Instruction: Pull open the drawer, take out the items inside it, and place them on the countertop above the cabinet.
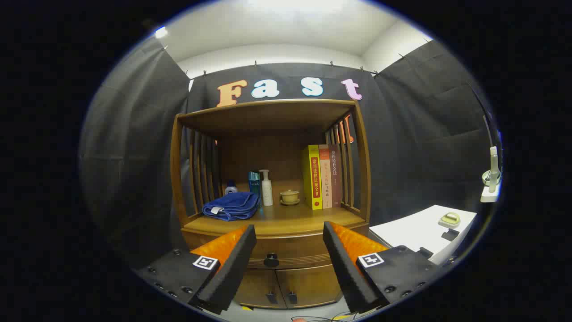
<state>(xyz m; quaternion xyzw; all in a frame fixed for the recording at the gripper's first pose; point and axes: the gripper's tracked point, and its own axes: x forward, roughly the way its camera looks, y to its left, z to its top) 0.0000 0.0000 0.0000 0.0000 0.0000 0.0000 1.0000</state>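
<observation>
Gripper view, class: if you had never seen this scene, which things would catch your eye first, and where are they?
The wooden cabinet stands straight ahead, its drawer shut, with the dark drawer knob showing between the fingers of the open claw. On its countertop a folded blue towel lies at the left, and a yellow book stands upright at the right beside two others.

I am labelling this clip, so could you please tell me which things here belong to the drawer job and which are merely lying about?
Job:
closed wooden drawer with dark round knob
wooden countertop
open gripper, fingers apart, short of the knob

Lying about:
folded blue towel
white pump bottle
small lidded yellow cup
three upright books
</observation>
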